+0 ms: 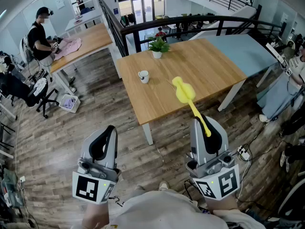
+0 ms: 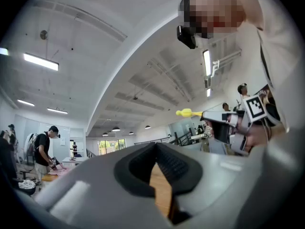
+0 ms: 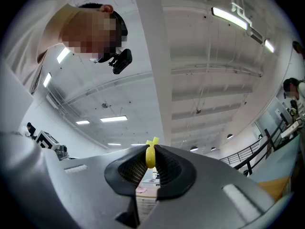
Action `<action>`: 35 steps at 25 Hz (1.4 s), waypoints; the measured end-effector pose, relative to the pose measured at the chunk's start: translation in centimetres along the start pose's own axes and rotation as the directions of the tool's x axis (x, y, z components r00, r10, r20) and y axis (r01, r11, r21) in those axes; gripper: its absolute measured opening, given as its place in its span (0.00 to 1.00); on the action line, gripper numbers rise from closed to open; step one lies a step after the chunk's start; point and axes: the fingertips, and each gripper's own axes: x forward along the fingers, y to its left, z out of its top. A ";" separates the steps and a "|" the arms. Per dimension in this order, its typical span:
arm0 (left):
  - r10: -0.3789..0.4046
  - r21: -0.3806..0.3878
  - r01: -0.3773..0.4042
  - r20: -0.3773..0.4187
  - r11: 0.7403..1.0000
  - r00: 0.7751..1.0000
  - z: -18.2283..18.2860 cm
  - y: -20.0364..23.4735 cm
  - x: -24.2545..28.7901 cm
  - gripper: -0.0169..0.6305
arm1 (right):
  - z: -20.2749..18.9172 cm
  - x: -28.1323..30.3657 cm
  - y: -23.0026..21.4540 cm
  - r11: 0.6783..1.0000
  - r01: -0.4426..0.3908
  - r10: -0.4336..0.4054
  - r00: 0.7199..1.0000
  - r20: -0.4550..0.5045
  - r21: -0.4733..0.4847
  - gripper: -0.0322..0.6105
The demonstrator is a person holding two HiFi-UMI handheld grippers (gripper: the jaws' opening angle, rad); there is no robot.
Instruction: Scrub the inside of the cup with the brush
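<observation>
Grey left claw (image 1: 110, 130), black-and-white marker cube (image 1: 93, 188)

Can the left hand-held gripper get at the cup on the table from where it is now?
Probably not yet. The left hand-held gripper is shut and held over the floor, short of the table; the cup stands farther in. Nothing blocks the path, though.

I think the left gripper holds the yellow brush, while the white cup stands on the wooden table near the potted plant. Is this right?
Not quite: the right gripper holds the yellow brush, as the right gripper view and the head view show; the left gripper is shut and empty. The white cup does stand on the wooden table near the potted plant.
</observation>
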 end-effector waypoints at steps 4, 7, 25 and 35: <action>0.007 0.006 -0.007 -0.010 1.000 1.000 0.2 -0.8 0.3 0.03 | 0.2 -0.5 -0.8 1.000 -0.005 0.005 1.000 -0.006 0.014 0.11; 0.013 0.010 -0.013 -0.011 1.000 1.000 0.3 -1.4 1.1 0.03 | 0.1 -0.4 -1.8 1.000 -0.019 0.020 1.000 -0.014 0.022 0.11; 0.009 0.013 -0.009 -0.029 1.000 1.000 -1.3 -3.1 2.6 0.03 | -1.5 -0.8 -4.2 1.000 -0.028 0.028 0.999 -0.025 0.008 0.11; -0.009 -0.020 0.009 -0.043 1.000 0.999 -5.2 -1.7 5.6 0.03 | -4.9 1.0 -4.7 0.999 -0.047 0.046 0.997 -0.069 -0.020 0.11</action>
